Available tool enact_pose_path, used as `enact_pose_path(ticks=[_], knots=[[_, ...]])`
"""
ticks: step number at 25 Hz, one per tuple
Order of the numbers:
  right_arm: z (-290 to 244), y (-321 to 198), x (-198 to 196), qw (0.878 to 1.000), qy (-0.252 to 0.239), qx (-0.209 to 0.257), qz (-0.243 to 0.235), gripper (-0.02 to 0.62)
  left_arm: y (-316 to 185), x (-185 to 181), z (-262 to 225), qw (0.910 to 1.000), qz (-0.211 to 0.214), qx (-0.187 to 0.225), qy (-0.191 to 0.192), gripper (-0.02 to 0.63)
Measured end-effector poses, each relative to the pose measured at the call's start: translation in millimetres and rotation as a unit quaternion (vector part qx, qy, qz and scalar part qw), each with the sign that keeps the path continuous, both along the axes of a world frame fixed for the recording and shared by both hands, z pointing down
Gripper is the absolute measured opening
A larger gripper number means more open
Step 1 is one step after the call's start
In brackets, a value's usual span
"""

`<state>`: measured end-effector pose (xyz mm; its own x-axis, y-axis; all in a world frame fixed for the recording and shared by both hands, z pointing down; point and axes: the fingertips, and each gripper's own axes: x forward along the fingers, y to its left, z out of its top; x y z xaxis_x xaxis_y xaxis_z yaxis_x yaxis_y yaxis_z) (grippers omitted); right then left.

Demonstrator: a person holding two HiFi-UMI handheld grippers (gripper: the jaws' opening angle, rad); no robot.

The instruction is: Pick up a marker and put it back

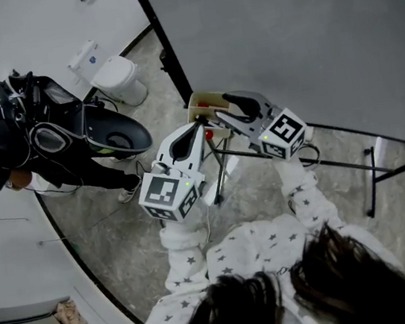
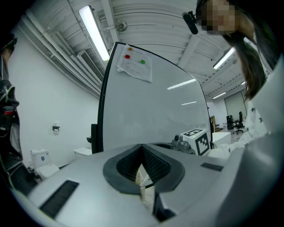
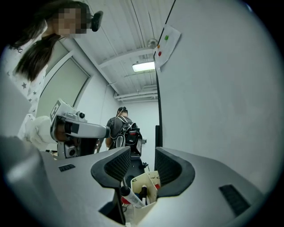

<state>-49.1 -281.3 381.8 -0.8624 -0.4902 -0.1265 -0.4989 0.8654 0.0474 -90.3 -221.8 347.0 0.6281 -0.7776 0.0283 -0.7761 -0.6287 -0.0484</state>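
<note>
**Marker (image 3: 129, 195) stands in the holder box (image 3: 151, 182), straight ahead of my right gripper (image 3: 143, 155).**
It leans up and left from the box's left corner, between my right jaws, which are spread wide and not touching it. My left gripper (image 2: 142, 150), pinched closed and empty, waits just beside.

This is an open, industrial-style lab or office workspace. It has a tall whiteboard (image 2: 151, 119) with a box (image 3: 150, 182) of markers (image 3: 132, 195) by it. The bare ceiling carries ducts (image 2: 90, 66) and strip lights (image 2: 94, 32), the floor (image 1: 144, 226) is polished and stone-look, office chairs (image 2: 240, 123) stand far off, and a second person (image 3: 122, 131) wears a backpack rig.
</note>
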Motion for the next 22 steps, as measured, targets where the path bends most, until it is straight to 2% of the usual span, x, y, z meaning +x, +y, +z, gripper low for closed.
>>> enact_pose_path(ticks=[4, 8, 9, 10, 12, 22], knots=[[-18.5, 19.5, 5.4, 1.000, 0.011, 0.002, -0.013, 0.173, -4.5, 4.2, 4.1, 1.0000, 0.009, -0.003, 0.002, -0.003], [-46.1, 44.6, 20.1, 1.000, 0.013, 0.003, -0.012, 0.172, -1.2, 24.6, 2.3, 0.9996, 0.029, -0.004, 0.003, -0.003], [-50.8, 51.9, 24.9, 1.000, 0.018, 0.006, -0.009, 0.151, 2.2, 31.3, 0.2, 0.9994, 0.034, -0.003, 0.004, -0.003], [-54.0, 59.2, 29.5, 1.000, 0.025, 0.010, -0.006, 0.074, 6.1, 37.8, -2.1, 0.9993, 0.038, -0.002, 0.004, -0.003], [-55.8, 71.2, 37.0, 0.999, 0.031, 0.013, -0.005, 0.005, 13.2, 49.0, -5.7, 0.9989, 0.047, -0.001, 0.004, -0.003], [-52.7, 75.2, 49.9, 1.000, 0.026, 0.003, 0.011, 0.006, 18.0, 62.4, -6.4, 0.9981, 0.061, 0.003, 0.011, -0.003]])
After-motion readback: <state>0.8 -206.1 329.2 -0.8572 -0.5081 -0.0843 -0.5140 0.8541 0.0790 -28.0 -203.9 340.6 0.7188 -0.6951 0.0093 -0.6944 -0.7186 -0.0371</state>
